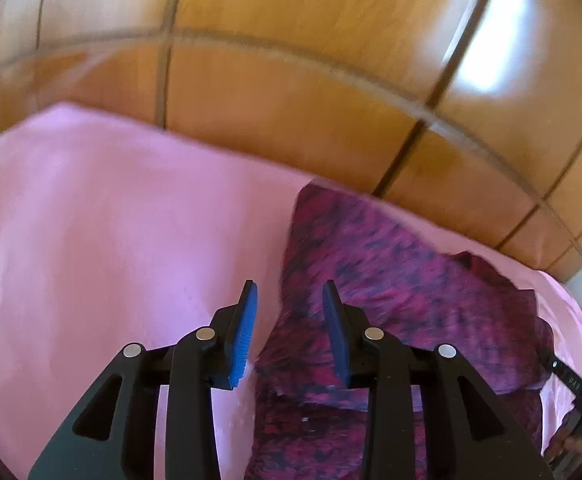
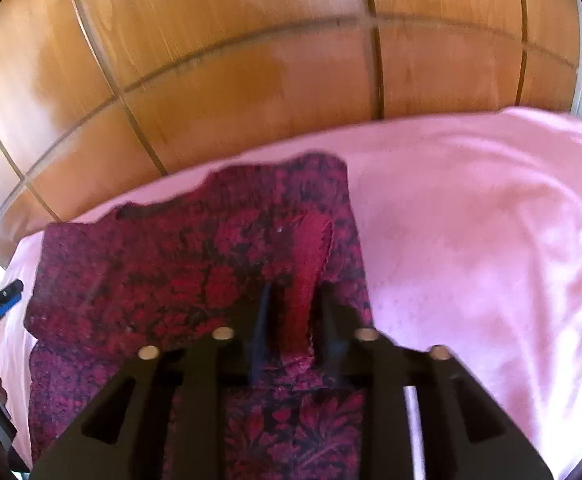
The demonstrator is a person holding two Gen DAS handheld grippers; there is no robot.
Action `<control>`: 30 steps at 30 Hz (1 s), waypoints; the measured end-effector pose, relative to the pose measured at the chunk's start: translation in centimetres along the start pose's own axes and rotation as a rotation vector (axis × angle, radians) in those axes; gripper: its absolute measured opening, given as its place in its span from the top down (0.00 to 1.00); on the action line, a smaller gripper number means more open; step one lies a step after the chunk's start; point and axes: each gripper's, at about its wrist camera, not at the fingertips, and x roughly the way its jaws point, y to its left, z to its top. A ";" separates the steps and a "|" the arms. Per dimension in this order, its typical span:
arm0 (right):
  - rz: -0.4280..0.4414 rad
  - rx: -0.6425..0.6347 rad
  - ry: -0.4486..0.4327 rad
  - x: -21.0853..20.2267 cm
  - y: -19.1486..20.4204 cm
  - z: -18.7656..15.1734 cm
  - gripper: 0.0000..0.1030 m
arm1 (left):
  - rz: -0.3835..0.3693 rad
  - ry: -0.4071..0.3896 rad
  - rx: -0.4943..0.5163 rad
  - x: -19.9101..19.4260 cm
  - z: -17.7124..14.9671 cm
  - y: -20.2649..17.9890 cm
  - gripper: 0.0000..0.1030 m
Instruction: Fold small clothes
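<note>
That dark red patterned garment (image 2: 171, 280) lies near the bed's (image 2: 491, 240) far edge by the wooden wardrobe (image 2: 251, 60). Looks thin, floppy, light; best pinched at corners. Left tool (image 1: 290, 300) partly open, empty. Right tool (image 2: 295, 304) partly open, a fabric fold between its jaws, apparently unpinched

text: none legible | marks on far gripper: too blurred

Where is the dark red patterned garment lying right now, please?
The dark red patterned garment lies on the pink sheet near its far edge by the wooden wardrobe, centre-left in the right wrist view and lower right in the left wrist view.
</note>
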 end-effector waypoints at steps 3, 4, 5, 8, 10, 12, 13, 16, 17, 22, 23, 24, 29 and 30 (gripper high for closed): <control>0.025 -0.015 -0.077 -2.7 0.8 0.3 0.71 | -0.059 -0.036 0.087 -0.9 0.6 -2.0 0.69; 0.053 -0.018 -0.089 -3.3 1.4 0.4 0.67 | -0.079 -0.032 0.113 -0.7 0.9 -2.5 0.69; 0.076 -0.024 -0.090 -3.6 2.1 0.4 0.64 | -0.104 -0.020 0.142 -0.3 1.1 -3.4 0.69; 0.099 -0.086 -0.068 -3.0 4.6 0.0 0.56 | -0.132 0.016 0.169 1.7 1.4 -5.1 0.69; 0.046 -0.131 -0.020 -0.8 5.9 -0.2 0.55 | -0.148 0.057 0.164 3.7 1.7 -5.6 0.69; 0.009 -0.138 0.019 1.6 6.2 -0.2 0.55 | -0.125 0.106 0.152 5.6 1.7 -5.4 0.69; -0.018 -0.143 0.024 2.7 6.2 -0.2 0.55 | -0.101 0.123 0.136 6.7 1.7 -5.0 0.69; -0.045 -0.169 0.010 4.5 6.1 0.1 0.55 | -0.077 0.193 0.073 10.1 1.1 -3.5 0.75; -0.051 -0.179 0.003 5.1 6.2 0.2 0.55 | -0.096 0.182 0.036 10.4 0.8 -2.9 0.75; -0.043 -0.188 -0.044 5.8 6.0 -0.3 0.54 | -0.048 0.105 0.077 8.7 -0.2 -3.5 0.76; -0.033 -0.181 -0.049 5.8 5.8 -0.3 0.53 | -0.034 0.094 0.074 7.8 -0.4 -3.5 0.76; -0.031 -0.180 -0.048 5.7 5.7 -0.3 0.53 | -0.021 0.085 0.068 7.1 -0.6 -3.3 0.76; -0.029 -0.208 -0.039 4.6 6.4 0.1 0.41 | 0.047 0.011 0.078 2.7 -1.9 -3.3 0.58; -0.033 -0.216 -0.041 4.3 6.6 0.3 0.31 | 0.056 -0.004 0.086 1.7 -2.3 -3.3 0.53</control>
